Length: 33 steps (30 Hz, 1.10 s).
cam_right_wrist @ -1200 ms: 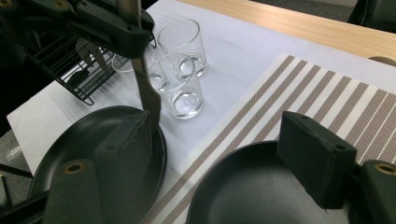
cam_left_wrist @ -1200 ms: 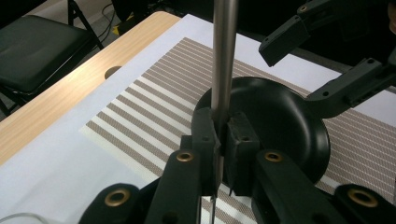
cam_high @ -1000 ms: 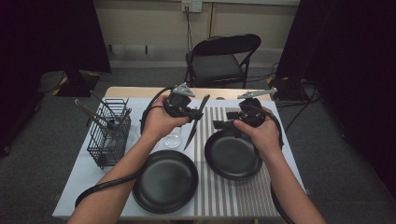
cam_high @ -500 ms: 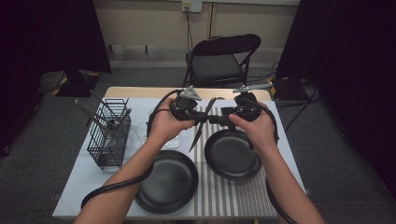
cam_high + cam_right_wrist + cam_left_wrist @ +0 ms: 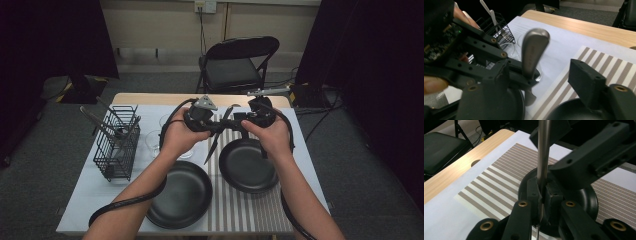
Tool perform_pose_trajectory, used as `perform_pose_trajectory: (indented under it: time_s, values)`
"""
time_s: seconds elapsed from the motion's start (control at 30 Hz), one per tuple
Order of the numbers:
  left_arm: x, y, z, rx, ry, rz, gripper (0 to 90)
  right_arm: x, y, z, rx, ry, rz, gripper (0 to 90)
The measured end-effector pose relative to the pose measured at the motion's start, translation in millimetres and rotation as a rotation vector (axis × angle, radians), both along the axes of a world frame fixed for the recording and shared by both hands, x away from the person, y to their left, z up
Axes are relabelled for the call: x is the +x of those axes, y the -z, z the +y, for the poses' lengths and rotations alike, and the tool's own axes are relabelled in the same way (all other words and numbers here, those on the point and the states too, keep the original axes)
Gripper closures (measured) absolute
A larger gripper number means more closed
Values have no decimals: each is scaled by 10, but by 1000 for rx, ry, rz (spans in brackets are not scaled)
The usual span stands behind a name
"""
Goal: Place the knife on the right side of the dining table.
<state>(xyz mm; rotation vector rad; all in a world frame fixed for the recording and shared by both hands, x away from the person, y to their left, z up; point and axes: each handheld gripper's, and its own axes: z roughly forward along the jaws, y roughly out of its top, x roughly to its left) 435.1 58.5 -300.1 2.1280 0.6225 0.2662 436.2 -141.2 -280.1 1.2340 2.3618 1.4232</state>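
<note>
A knife (image 5: 218, 136) is being held clamped in the left hand-held gripper (image 5: 216, 127), above the right-hand black pan (image 5: 248, 166). The right hand-held gripper (image 5: 541, 72) is being closed around its handle, not yet pressing. If it is released early, the knife could be dropped onto that pan. No writing is readable.

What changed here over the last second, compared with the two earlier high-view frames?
The two hands drew together above the table. The right gripper came in beside the knife, and its jaws have just been closing around the handle, not yet pressing. The left gripper stays shut on the knife. The two black plates, the wire rack and the glasses kept their places.
</note>
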Motion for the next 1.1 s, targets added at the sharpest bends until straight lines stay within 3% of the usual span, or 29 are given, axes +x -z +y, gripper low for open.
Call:
perform_pose_trajectory:
  time_s: [0.27,0.3,0.47,0.5,0.93,1.1]
  values:
    - [-15,56,-28,-20,-9,5,839,8,-42,48,-9,27,-18,477]
    - [-19,63,-32,-23,-13,0,839,9,-50,57,-13,23,-17,537]
    - [-27,81,-47,-25,-12,5,839,-7,-77,60,-9,41,-27,600]
    - [-31,91,-55,-27,-14,0,839,-14,-84,58,1,44,-28,659]
    - [-52,126,-45,-44,-33,0,839,-18,-67,55,27,58,-22,720]
    - [-56,158,-22,-76,-33,-2,837,-22,-57,66,47,56,-16,730]
